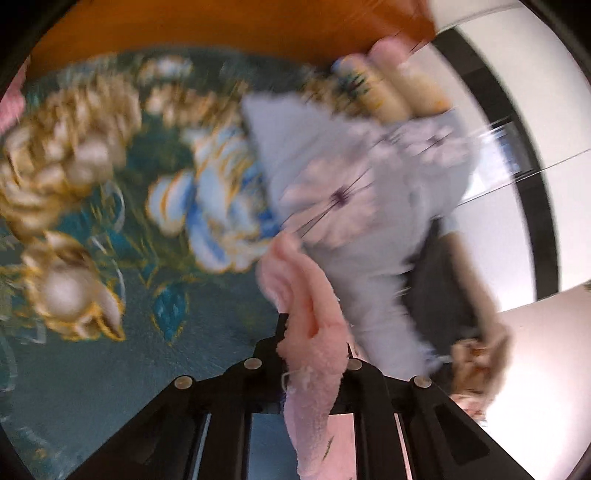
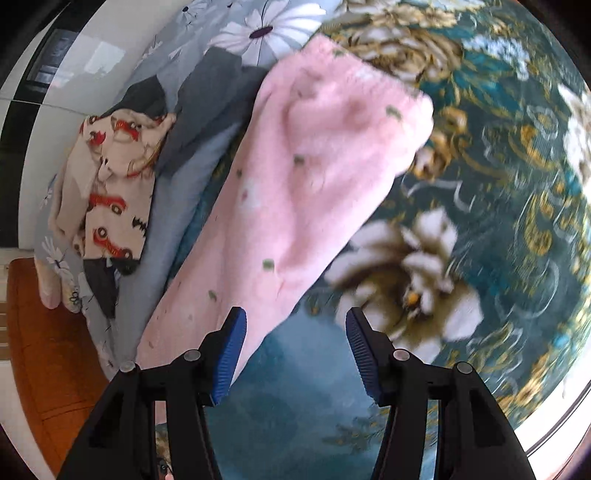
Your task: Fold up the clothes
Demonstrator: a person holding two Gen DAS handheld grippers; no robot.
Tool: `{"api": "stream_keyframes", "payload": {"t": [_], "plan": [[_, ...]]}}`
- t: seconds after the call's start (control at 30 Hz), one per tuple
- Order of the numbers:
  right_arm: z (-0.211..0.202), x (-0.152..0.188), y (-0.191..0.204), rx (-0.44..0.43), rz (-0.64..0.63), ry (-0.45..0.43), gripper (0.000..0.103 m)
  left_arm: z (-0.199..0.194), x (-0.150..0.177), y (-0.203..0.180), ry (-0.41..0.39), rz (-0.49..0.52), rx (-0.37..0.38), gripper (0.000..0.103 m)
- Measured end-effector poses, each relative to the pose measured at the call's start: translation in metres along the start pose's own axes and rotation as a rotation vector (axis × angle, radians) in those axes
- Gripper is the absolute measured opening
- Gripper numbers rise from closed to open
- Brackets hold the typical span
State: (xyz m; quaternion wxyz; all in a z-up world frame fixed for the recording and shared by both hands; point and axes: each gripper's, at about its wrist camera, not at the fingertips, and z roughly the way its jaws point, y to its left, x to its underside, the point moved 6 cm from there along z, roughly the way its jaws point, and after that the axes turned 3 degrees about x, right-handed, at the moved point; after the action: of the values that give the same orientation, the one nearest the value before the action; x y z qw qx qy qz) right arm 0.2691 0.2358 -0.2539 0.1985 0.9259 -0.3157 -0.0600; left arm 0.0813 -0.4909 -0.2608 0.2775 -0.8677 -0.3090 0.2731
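Observation:
A fuzzy pink garment [image 2: 295, 184] with small green specks lies stretched across the teal floral bedspread [image 2: 498, 147]. In the left wrist view, my left gripper [image 1: 314, 354] is shut on a fold of the pink garment [image 1: 314, 332], which bunches up between its black fingers and hangs down over them. That view is blurred. In the right wrist view, my right gripper [image 2: 295, 347] stands open with its blue ribbed pads [image 2: 231, 354] apart. Nothing is pinched between them; the garment's near edge passes just by the left pad.
A grey daisy-print sheet [image 2: 258, 29] lies beyond the pink garment, also seen as grey daisy cloth [image 1: 369, 192]. A beige garment with red cars [image 2: 110, 192] and dark grey clothes [image 2: 207, 110] are piled beside it. An orange wooden frame [image 2: 48, 350] and white floor [image 1: 517, 184] border the bed.

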Motion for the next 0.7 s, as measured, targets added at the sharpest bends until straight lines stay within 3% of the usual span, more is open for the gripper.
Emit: {"api": "stream_keyframes", "payload": {"t": [0.07, 0.13, 0.2, 0.37, 0.7], "plan": [[0.000, 0.009, 0.003, -0.019, -0.007, 0.007, 0.057, -0.025, -0.006, 0.004, -0.006, 0.050, -0.034, 0.013], [0.002, 0.016, 0.002, -0.040, -0.004, 0.012, 0.057, -0.009, -0.003, 0.039, 0.074, 0.119, -0.156, 0.013], [0.006, 0.023, -0.001, -0.061, 0.005, 0.019, 0.057, 0.008, 0.002, 0.077, 0.140, 0.059, -0.218, 0.013], [0.026, 0.011, -0.018, -0.075, 0.034, -0.010, 0.059, 0.023, 0.019, 0.124, 0.164, -0.127, -0.255, 0.013], [0.043, -0.082, -0.082, -0.107, 0.304, -0.224, 0.075, 0.024, 0.021, 0.122, 0.169, -0.155, -0.315, 0.014]]}}
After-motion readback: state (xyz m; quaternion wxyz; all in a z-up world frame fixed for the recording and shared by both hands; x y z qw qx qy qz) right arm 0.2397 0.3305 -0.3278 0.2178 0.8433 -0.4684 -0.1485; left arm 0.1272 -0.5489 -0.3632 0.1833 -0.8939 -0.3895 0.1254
